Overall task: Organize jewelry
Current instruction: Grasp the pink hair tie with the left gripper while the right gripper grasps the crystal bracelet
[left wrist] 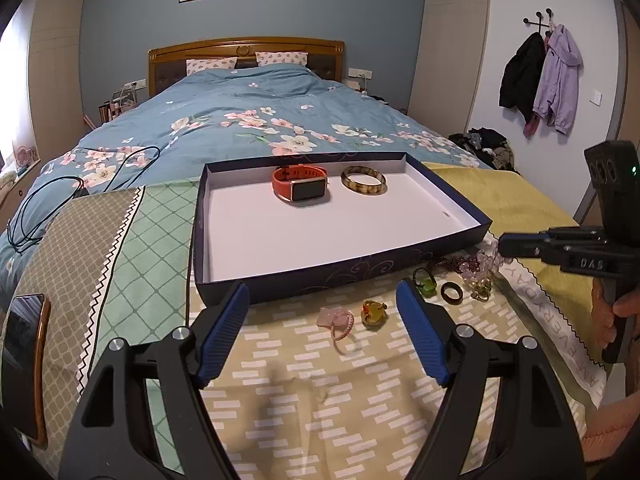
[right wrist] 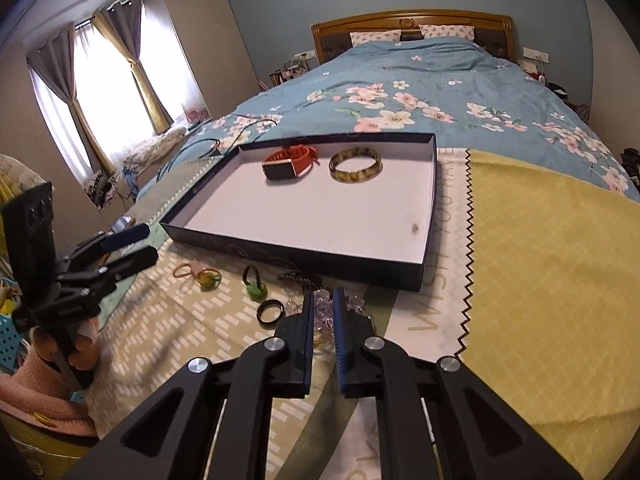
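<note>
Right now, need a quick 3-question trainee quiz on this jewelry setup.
1. What lies inside the box?
A. an orange watch and a bangle
B. two rings
C. a phone and a hair tie
2. True or false: the left gripper is shut.
3. Which gripper has the clear beads between its fingers?

Key: 1 A. 2 False, its jaws stand wide open over the cloth, with nothing held. 3 The right gripper, closed on the beads just in front of the box.
</note>
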Motion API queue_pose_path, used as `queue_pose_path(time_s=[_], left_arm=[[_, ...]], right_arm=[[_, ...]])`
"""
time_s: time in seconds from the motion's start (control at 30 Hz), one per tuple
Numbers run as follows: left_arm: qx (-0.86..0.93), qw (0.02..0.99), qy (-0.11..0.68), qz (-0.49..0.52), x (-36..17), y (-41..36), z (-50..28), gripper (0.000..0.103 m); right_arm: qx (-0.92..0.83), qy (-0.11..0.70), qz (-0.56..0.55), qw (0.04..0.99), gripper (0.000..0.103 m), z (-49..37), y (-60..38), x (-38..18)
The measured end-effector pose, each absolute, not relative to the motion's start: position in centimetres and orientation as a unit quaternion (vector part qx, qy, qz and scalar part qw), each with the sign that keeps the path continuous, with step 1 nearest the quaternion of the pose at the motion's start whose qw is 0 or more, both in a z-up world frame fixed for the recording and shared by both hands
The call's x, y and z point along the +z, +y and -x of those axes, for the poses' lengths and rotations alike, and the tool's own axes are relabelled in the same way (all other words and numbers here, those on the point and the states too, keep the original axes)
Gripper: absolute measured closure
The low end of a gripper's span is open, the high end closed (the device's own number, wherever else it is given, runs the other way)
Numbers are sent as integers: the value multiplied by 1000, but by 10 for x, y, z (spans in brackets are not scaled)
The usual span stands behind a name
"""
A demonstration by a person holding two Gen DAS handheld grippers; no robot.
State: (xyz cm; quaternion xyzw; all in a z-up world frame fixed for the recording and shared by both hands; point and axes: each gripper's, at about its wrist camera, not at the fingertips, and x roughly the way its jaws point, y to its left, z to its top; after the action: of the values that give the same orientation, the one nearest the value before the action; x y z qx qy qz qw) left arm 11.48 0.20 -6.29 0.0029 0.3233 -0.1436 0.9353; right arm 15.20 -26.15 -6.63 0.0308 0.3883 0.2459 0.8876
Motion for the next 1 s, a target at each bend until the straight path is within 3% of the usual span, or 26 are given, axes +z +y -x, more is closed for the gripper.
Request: queue_pose_path(time_s=[0.3,0.63,0.83,1.0], left_arm=[[-148,930,337,-14,-67,-6,-118,30],[-162,917,362,-37,-76,-17,-128,45],[-163,904,394,-27,-87,-17,-142,65],[-168,894,415,-4,-94,-11,-151,90]], right_arm=[[257,364,-64,893,95,-146,-271,-47],[264,350,-71,896,95,-139,-270,-36],[269,354,-73,893,95,-138,-268,-38],[269,356,-72,892,95,-138,-267,-41]])
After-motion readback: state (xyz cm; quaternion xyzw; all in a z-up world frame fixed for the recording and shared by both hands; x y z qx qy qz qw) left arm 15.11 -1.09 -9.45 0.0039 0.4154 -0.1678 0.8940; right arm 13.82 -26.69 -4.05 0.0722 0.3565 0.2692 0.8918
